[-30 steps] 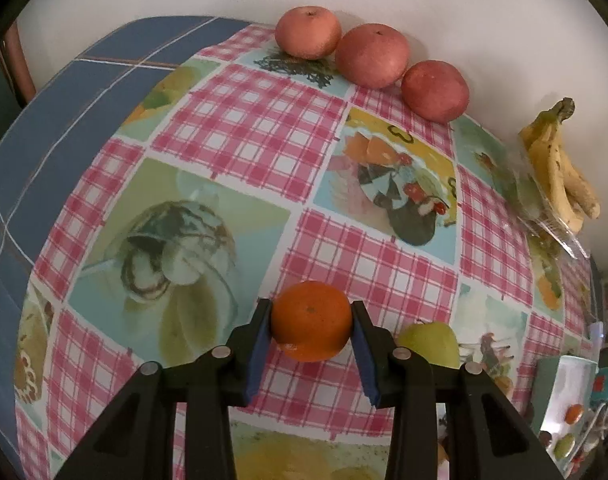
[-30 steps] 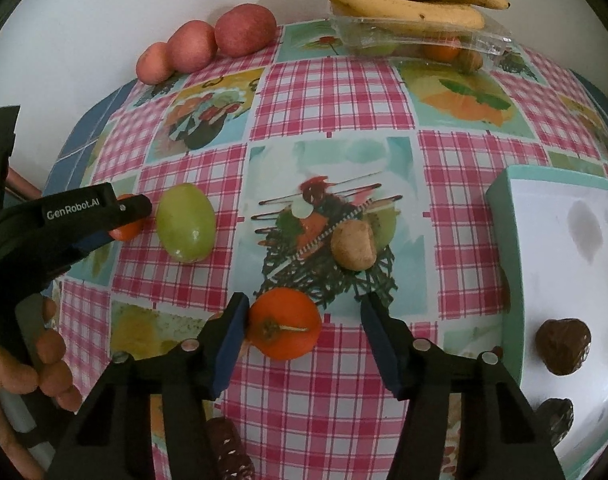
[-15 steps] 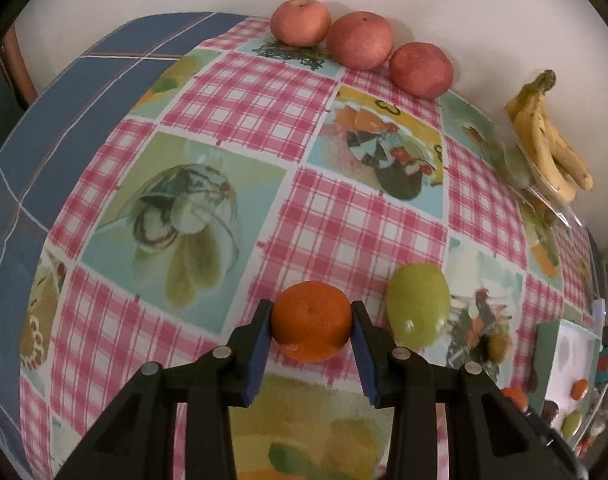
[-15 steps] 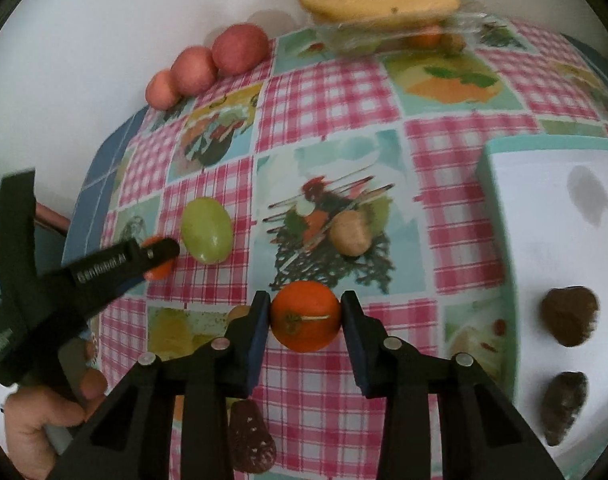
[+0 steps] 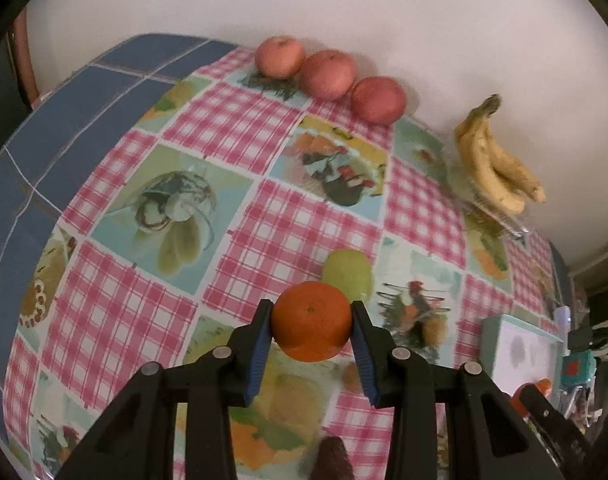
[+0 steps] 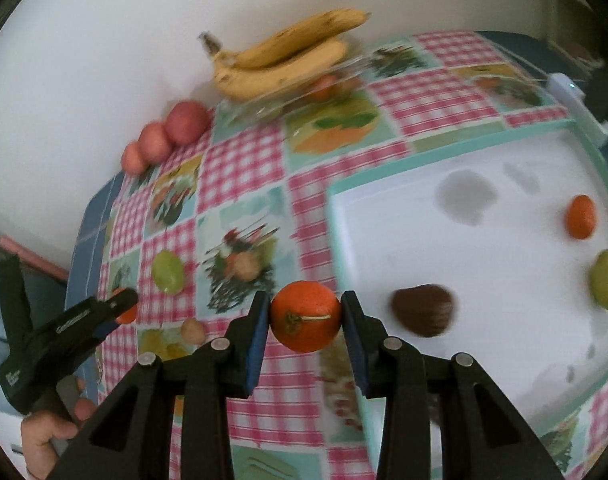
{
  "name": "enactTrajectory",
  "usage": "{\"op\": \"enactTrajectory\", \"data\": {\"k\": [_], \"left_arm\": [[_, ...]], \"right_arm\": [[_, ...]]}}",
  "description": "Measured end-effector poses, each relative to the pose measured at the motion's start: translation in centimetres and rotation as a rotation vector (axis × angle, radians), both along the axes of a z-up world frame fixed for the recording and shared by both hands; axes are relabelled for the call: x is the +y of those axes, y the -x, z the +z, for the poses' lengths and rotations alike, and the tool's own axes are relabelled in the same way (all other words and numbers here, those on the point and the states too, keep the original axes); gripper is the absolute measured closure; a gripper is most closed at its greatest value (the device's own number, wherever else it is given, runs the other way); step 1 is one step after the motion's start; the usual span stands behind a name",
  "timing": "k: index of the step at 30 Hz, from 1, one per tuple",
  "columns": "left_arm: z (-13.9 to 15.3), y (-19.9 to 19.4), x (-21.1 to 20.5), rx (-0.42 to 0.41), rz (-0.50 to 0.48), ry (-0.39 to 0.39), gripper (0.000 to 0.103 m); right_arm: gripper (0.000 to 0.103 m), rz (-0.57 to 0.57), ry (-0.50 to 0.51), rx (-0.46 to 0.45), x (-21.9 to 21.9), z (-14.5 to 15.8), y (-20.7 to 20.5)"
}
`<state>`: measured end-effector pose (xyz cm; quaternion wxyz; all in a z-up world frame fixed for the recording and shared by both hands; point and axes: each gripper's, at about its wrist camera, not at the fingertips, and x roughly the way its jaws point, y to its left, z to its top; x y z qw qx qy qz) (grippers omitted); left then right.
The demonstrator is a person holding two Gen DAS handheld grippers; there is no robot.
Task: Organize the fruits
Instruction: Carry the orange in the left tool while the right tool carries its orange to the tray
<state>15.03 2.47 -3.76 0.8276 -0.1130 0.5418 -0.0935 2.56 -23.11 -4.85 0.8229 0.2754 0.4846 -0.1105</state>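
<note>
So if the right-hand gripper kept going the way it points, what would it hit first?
Probably the checked tablecloth by the near-left edge of the white tray. It already holds an orange, and blur makes depth unclear.

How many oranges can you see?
3: one in the left tongs, one in the right tongs, one on the white tray. Another may sit under the bananas.

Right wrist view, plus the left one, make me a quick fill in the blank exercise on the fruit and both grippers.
1. The right gripper is shut on a small ____ fruit.
2. The bananas rest on a clear plastic ____.
3. ____ red apples sit in a row against the wall.
4. The white tray has a ____ rim.

Missing words: orange; container; Three; teal
</note>
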Motion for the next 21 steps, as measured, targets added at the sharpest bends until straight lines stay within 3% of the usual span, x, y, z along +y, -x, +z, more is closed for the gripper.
{"op": "enactTrajectory", "data": {"k": [12,21], "left_arm": [[3.0,3.8,-5.4,-0.081,-0.143,0.015,0.063],[2.8,6.9,-14.3,-0.146,-0.386,-0.065,0.063]], "right_arm": [[0.066,-0.217,0.047,0.001,-8.3,1.2,5.2],[0.065,-0.311,0.067,-0.008,-12.9,1.2,7.2]]}}
